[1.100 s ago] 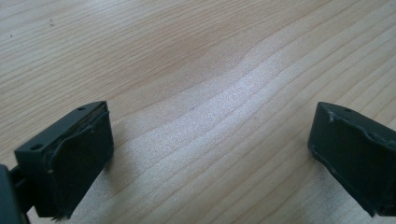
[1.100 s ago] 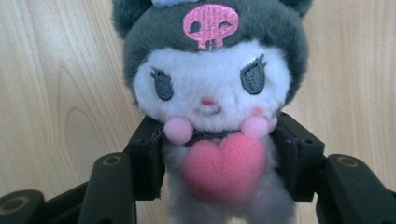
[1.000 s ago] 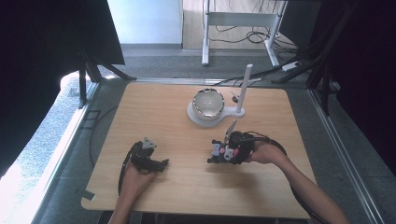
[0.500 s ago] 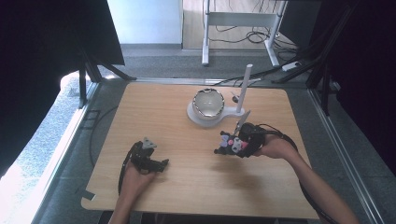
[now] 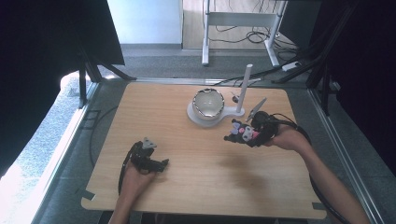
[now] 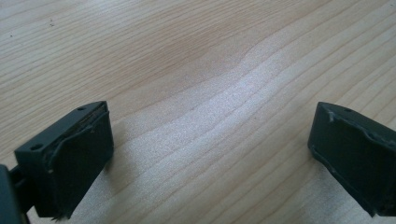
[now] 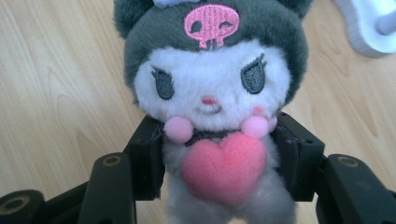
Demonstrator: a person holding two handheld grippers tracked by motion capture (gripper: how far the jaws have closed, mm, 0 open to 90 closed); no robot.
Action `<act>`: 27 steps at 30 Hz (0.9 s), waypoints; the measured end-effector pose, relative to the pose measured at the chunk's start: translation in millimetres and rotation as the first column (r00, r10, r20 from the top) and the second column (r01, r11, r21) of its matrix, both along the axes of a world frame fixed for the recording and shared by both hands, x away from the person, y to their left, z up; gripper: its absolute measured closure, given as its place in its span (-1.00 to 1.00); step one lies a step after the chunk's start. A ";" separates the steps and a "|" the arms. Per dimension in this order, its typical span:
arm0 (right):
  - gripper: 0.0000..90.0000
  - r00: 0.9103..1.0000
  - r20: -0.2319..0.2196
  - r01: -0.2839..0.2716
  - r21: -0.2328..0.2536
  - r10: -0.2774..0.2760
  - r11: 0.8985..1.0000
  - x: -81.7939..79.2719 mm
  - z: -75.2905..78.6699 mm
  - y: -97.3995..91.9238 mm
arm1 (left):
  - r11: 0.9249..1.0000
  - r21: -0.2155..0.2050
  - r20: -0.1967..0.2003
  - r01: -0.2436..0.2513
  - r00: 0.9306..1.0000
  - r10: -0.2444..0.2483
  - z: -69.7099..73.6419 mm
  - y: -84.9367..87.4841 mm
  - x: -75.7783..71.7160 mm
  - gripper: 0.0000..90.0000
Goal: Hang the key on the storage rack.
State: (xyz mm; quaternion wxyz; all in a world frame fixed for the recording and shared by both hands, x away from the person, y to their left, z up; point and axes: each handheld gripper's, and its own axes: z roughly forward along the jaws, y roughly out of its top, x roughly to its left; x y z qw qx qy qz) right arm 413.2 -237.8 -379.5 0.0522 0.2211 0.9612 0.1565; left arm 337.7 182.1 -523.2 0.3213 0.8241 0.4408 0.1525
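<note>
Clamped between the right gripper [image 5: 239, 135] jaws above the table [image 5: 196, 186]: a plush [image 7: 212, 98] (pink heart on chest), near the bowl [image 5: 208, 102]. Left gripper [image 5: 159, 163] low on the wood, jaws spread wide.

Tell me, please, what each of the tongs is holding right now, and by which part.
The right tongs grip the plush toy by its body, just below the head. The left tongs are open over the table, holding nothing.
</note>
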 end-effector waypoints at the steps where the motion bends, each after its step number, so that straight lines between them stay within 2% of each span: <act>1: -0.05 1.000 0.000 0.012 -0.002 -0.012 1.000 0.9 2.0 -1.8 | 1.000 0.000 0.000 0.000 1.000 0.000 0.0 0.0 0.0 -1.00; 13: -0.05 0.996 0.030 0.080 0.005 -0.080 0.997 16.3 23.0 -22.0 | 1.000 -0.001 0.002 0.002 1.000 -0.002 -0.2 -0.3 0.4 -1.00; 27: -0.04 0.987 0.059 0.151 0.014 -0.152 0.988 33.6 50.2 -39.6 | 1.000 -0.001 0.001 0.002 1.000 -0.002 -0.1 -0.3 0.4 -1.00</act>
